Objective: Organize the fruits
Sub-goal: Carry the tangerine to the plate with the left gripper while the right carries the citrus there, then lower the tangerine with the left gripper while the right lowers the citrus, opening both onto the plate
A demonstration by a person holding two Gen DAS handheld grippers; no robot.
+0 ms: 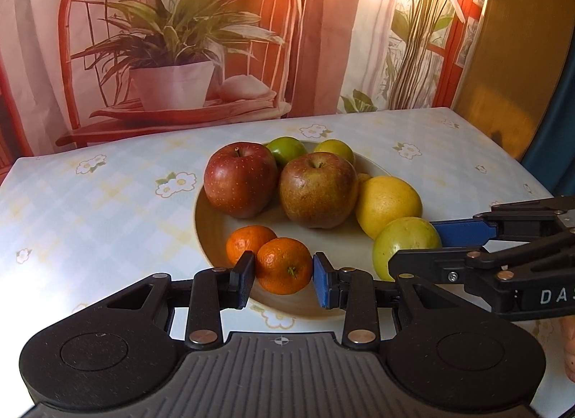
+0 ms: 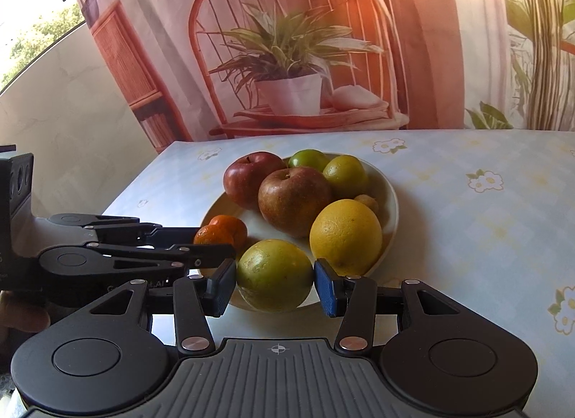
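Plate [image 1: 212,234]: cream, smooth, softly glossy, ceramic by its look
Apples [image 1: 240,178]: waxy sheen, fine pale speckling; the right one [image 1: 318,189] duller, russet-patched
Mandarins [image 1: 284,265]: pitted, slightly shiny peel
Yellow citrus [image 1: 388,204]: fine-pored, matt-satin rind
Tablecloth [image 1: 107,202]: smooth, low sheen, printed checks and flowers
Left gripper [image 1: 284,276]: matt black plastic links, bright metal rivets, blue ribbed pads
Backdrop [image 1: 179,40]: printed cloth, matt, creased

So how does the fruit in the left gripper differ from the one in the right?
The left gripper holds a small tangerine; the right gripper holds a larger yellow-green fruit. The tangerine is deep orange, the other pale and blotchy. Both are round and clamped between blue pads above the plate.
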